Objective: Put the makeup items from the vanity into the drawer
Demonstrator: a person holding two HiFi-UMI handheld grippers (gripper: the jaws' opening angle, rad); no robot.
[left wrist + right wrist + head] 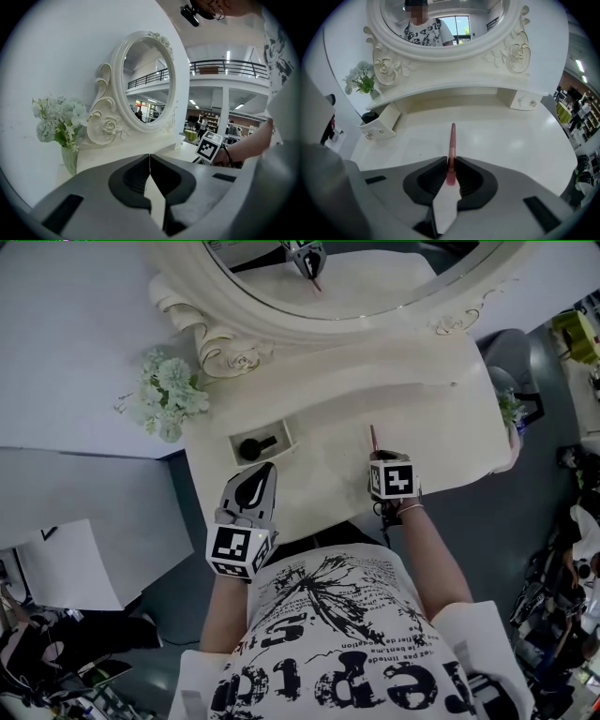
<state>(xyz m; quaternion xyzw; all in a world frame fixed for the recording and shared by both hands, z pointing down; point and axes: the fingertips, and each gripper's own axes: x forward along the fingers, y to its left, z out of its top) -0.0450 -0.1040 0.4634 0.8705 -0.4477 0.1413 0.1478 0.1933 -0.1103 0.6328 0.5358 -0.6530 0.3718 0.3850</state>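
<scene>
My right gripper (376, 458) (450, 163) points steeply down over the front of the white vanity top (394, 390). It is shut on the lower end of a slim pink makeup stick (373, 438) (452, 138), and the stick's tip reaches toward the mirror. A small white drawer (290, 434) (386, 123) stands open at the vanity's left, with a black item (255, 447) (370, 117) inside. My left gripper (263, 471) (149, 161) hovers just in front of that drawer. Its jaws are shut with nothing between them.
An oval mirror (356, 282) in an ornate white frame stands at the back of the vanity. A vase of pale flowers (170, 394) (60, 123) sits at the far left. A second small drawer (525, 100) at the right is closed.
</scene>
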